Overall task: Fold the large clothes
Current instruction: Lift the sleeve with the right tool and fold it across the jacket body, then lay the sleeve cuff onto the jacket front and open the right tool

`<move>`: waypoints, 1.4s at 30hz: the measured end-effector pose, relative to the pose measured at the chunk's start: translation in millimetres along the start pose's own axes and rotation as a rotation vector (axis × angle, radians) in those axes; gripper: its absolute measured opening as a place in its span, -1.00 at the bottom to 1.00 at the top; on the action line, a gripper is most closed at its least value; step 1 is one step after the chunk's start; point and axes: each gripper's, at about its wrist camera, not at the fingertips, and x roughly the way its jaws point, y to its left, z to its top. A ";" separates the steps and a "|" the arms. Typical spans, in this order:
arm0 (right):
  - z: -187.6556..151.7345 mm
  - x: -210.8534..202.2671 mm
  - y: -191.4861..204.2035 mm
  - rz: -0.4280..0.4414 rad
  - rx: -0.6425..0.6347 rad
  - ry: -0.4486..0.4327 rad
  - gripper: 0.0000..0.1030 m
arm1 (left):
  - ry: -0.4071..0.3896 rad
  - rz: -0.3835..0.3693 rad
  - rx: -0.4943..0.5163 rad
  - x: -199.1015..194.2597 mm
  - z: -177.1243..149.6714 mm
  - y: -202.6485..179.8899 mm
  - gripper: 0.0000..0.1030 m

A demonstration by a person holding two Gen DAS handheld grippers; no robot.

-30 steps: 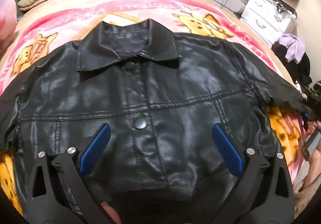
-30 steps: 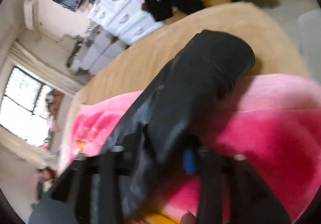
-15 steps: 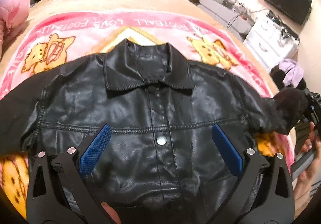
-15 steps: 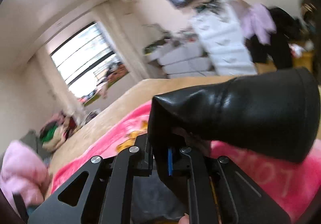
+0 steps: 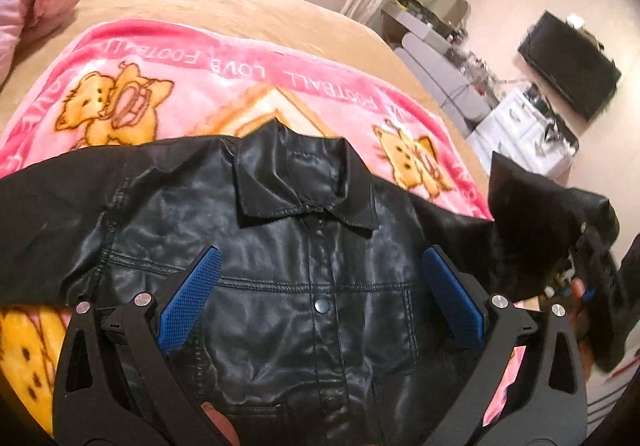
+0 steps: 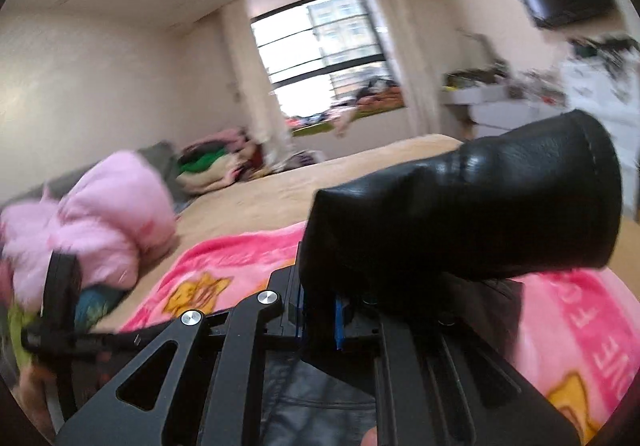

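A: How's the right gripper posed?
B: Raised, nearly level, jaws pinching the jacket sleeve's cuff.
A: And the left gripper?
B: Tilted down, jaws spread; the jacket's buttoned front lies between and below them.

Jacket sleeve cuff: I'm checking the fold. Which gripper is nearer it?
Right. The right gripper is shut on the sleeve cuff; the left gripper hovers open over the jacket's chest.

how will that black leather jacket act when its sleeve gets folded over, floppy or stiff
Likely fairly stiff: the sleeve, clamped in the right gripper, holds a tube shape rather than drooping. The jacket has a glossy surface, so it may slide on the pink blanket. Its creases look soft, so folds may spring back.
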 end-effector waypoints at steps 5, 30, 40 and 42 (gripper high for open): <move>-19.3 14.0 39.8 0.119 -0.086 0.069 -0.81 | -0.015 -0.052 -0.067 -9.0 6.8 18.2 0.84; -93.0 23.6 31.0 0.122 0.159 0.397 0.79 | 0.196 -0.264 -0.107 43.7 -34.5 15.6 0.84; -87.9 15.9 62.6 0.283 0.058 0.411 0.79 | 0.173 -0.248 -0.173 42.2 -26.4 35.3 0.84; -90.6 24.0 47.4 0.187 0.162 0.430 0.79 | 0.175 -0.241 -0.195 40.9 -24.2 42.0 0.84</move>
